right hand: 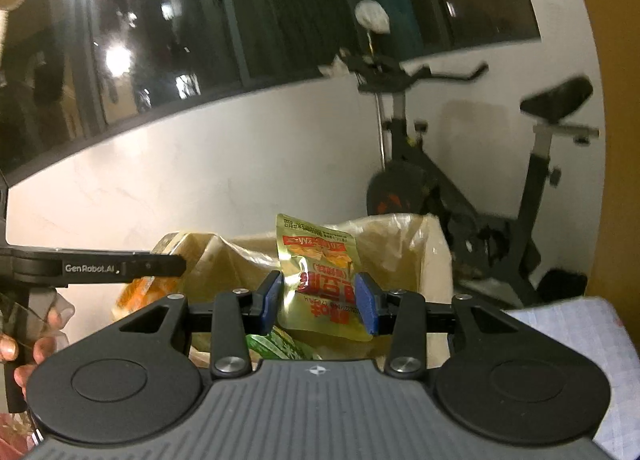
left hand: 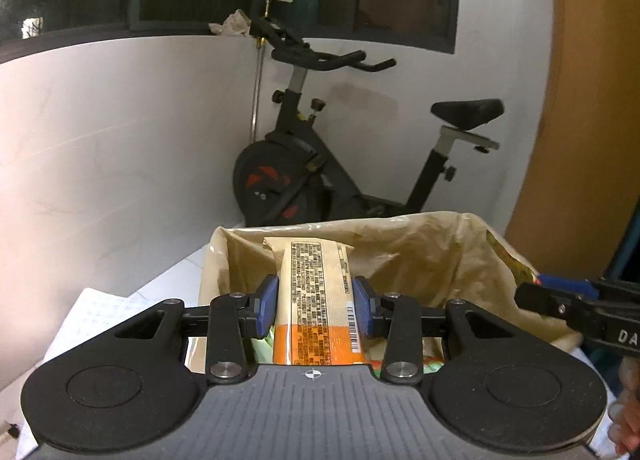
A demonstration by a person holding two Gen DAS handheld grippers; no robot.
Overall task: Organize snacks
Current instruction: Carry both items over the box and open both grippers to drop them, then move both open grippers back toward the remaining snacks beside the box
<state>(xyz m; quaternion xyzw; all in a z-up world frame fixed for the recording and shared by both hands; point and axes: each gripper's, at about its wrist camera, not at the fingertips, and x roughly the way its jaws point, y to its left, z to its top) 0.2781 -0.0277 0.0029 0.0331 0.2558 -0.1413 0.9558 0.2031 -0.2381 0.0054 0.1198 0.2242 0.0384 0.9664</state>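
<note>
The left gripper [left hand: 316, 302] clamps an orange-and-cream snack packet [left hand: 316, 300] and the right gripper [right hand: 319, 298] clamps a gold snack pouch [right hand: 320, 276] (red lettering), both above a crumpled plastic bag [left hand: 420, 256].

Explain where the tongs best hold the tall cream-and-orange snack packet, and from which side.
Grip the tall cream-and-orange snack packet across its narrow middle, coming from its printed back face. It is long and flat, so its side edges fit between the left tongs, which pinch it there now.
</note>
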